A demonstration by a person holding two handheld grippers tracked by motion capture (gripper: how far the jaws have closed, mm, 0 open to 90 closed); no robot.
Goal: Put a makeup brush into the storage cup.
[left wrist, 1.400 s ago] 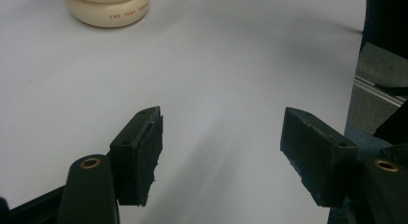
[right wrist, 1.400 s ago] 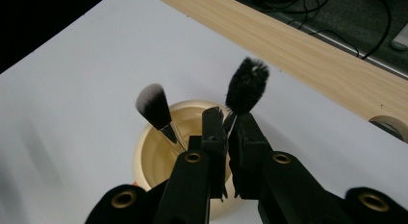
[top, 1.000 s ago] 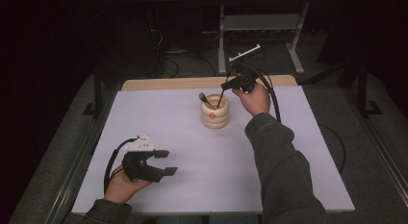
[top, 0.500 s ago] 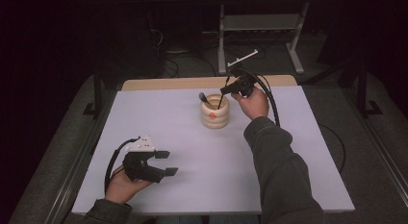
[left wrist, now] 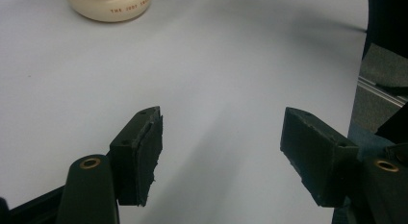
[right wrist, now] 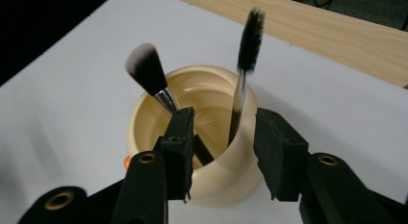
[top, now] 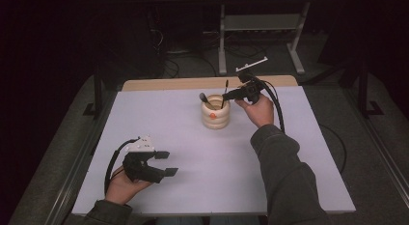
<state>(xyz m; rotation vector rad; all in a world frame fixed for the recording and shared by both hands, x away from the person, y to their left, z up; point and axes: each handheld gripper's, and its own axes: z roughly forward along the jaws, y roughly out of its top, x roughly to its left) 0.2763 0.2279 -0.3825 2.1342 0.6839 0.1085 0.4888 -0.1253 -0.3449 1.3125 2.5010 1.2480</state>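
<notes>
**Right hand-held gripper open at the brush cup, thin brush between jaws**

Left to right, high view:

- Left hand-held gripper is held low over the near-left of the tabletop, jaws spread wide, nothing between them. In the left gripper view only bare white surface is seen between the pads, with the cup base far off at the top edge. It is well apart from the work
- Cream ribbed cup stands upright mid-tabletop, toward the far side, orange dot on its near face. Two brushes are held in it: a fluffy brush leaning to the left, and a thin dark brush standing nearly upright at the right of the rim
- Right hand-held gripper is poised at the cup's right rim, jaws parted and gripping nothing. In the right gripper view the thin brush's handle is seen in the gap, nearer the right jaw, no contact visible; the fluffy brush's handle passes behind the left jaw

Key relation, as judged: the thin brush lies straight ahead of the right gripper, long axis near vertical, roughly across the closing line. The right hand is by far the nearer. If the brush is to be gripped, a slight advance and a close on the handle below the bristles would be needed; the risk is the fluffy brush's handle being caught too
</notes>
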